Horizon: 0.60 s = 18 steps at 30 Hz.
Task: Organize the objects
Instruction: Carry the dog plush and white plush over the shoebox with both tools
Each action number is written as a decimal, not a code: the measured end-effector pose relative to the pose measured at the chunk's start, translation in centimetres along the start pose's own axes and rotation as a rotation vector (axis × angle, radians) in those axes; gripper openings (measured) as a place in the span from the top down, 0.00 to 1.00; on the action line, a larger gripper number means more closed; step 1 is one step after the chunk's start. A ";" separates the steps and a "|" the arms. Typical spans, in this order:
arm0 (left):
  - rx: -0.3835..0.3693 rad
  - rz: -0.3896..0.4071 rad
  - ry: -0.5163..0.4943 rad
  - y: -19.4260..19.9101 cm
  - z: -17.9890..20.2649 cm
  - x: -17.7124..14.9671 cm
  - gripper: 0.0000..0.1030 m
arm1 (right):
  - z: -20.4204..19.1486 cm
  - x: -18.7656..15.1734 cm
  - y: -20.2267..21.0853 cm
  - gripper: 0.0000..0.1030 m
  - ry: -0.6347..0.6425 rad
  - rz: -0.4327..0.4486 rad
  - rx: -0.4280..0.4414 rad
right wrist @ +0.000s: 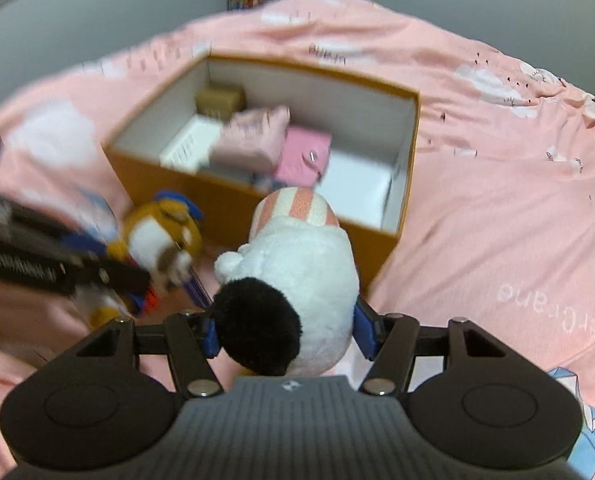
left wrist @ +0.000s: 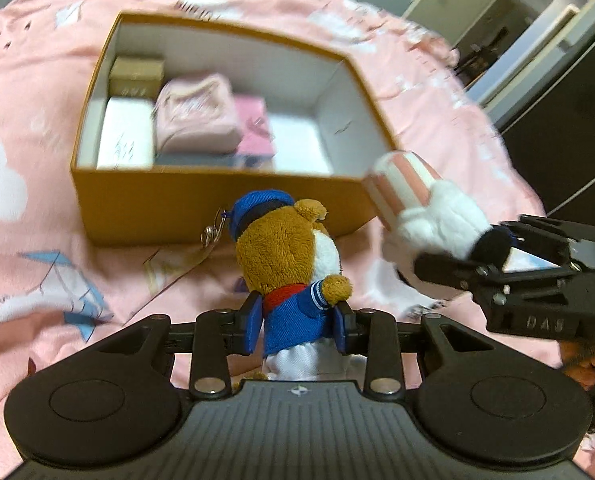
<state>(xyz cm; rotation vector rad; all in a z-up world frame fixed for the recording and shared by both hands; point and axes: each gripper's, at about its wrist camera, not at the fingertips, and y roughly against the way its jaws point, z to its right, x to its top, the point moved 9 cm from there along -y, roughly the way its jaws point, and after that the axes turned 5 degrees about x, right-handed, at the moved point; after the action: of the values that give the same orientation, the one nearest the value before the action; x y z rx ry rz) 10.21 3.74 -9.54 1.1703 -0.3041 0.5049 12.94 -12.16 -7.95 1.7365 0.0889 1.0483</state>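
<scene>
A: Left claw (left wrist: 299, 326) — what did it have?

B: It was clamped on the small brown plush bear in a blue cap and blue sailor jacket (left wrist: 289, 264). Blue pads pressed the jacket from both sides. The bear hung upright, back to the lens, just in front of the near wall of the open mustard-yellow cardboard box with white lining (left wrist: 217, 204). A metal key clasp (left wrist: 213, 234) dangled beside its cap.

A: And the right claw (right wrist: 285, 332)?

B: Clamped on the white plush toy with a black pompom tail and pink-and-white striped hat (right wrist: 297, 264). The toy sat between the blue pads, its striped end pointing toward the box's near edge.

A: Where was the box?

B: On a bed under a pink bedsheet printed with white clouds and paper cranes (right wrist: 497, 200). Both toys were outside the box, near its front wall, side by side but apart.

A: Contents of the box?

B: A small tan carton (left wrist: 137, 74) in the far corner, a flat white box (left wrist: 125, 136) beside it, a pale pink soft pouch (left wrist: 195, 114) lying over a bright pink box (left wrist: 253, 128). The rest of the floor was white. Details were blurred.

A: Anything of the person?

B: Fingertips (left wrist: 581, 372) gripping the right handle, at the frame's edge.
</scene>
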 end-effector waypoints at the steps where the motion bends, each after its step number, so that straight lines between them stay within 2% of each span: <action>1: -0.016 0.018 -0.002 0.5 0.4 0.5 0.62 | -0.3 0.4 0.2 0.39 -0.012 0.022 0.016; 6: -0.064 0.122 0.001 2.8 1.5 3.4 0.62 | -0.3 3.5 2.2 0.39 -0.050 0.124 0.071; 11: -0.044 0.216 -0.009 3.9 1.7 7.6 0.62 | 0.5 7.0 1.6 0.39 -0.043 0.178 0.097; 18: -0.026 0.262 0.052 2.5 0.0 12.2 0.62 | 2.7 9.9 -2.3 0.39 -0.061 0.134 0.082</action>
<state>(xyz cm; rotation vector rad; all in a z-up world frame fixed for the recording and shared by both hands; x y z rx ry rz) 19.29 7.15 -1.71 1.0956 -0.4204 0.7572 21.77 -8.07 -4.05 1.8684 -0.0232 1.1008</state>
